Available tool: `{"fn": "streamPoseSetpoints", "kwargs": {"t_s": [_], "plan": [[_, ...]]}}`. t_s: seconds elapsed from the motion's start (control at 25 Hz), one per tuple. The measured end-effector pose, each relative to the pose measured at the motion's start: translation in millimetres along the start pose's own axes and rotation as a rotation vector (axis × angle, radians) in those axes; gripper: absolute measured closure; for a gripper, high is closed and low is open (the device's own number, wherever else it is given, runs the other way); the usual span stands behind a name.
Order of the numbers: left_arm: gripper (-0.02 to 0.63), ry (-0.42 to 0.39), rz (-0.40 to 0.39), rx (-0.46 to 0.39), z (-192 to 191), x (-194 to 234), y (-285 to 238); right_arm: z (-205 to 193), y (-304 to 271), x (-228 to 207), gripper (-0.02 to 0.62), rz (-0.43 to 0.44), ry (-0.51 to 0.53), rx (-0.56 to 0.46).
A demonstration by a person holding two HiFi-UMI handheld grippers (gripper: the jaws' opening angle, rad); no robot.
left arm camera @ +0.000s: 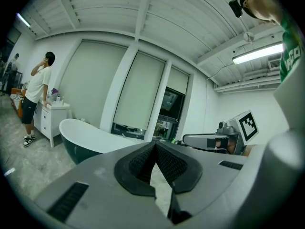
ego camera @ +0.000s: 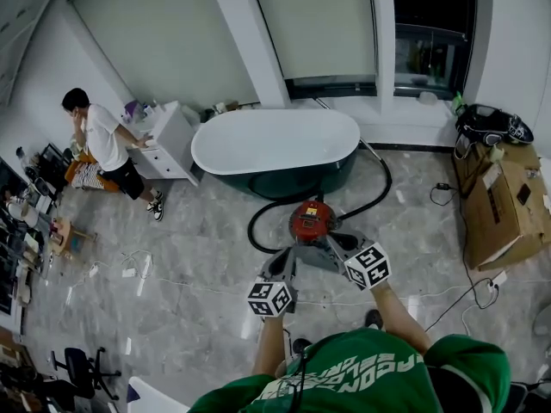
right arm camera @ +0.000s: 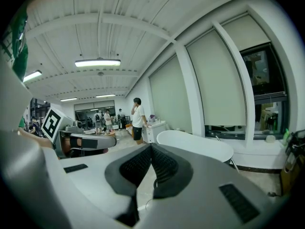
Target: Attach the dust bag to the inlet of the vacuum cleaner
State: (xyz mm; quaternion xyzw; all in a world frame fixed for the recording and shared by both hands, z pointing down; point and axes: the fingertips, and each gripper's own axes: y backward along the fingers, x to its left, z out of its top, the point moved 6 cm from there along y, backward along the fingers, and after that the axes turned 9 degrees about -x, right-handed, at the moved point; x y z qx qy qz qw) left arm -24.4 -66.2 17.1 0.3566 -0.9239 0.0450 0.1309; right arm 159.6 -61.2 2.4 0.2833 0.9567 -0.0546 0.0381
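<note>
The left gripper (left arm camera: 155,144) and right gripper (right arm camera: 151,146) are pressed shut and empty, near the red vacuum cleaner (ego camera: 312,220).

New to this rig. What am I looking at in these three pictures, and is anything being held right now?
There is no robot arm here: a person in a green shirt holds a two-jaw gripper in each hand. The head view looks down from a camera on their head. It shows the left gripper and right gripper above a red vacuum cleaner and its black hose. These lie on the floor, in front of a bathtub. The other two views ride on the grippers. Both pairs of jaws are together and hold nothing. No dust bag shows.
</note>
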Motion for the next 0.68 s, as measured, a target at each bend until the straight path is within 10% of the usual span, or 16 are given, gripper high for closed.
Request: {"fn": "streamPoseSetpoints", "kwargs": {"t_s": [0.68], "plan": [[0.603,0.003,0.004,-0.009,-3.6,-1.3,6.7,-2.9,1.7,4.0,0.588,0.002,-0.01,-0.003]]}}
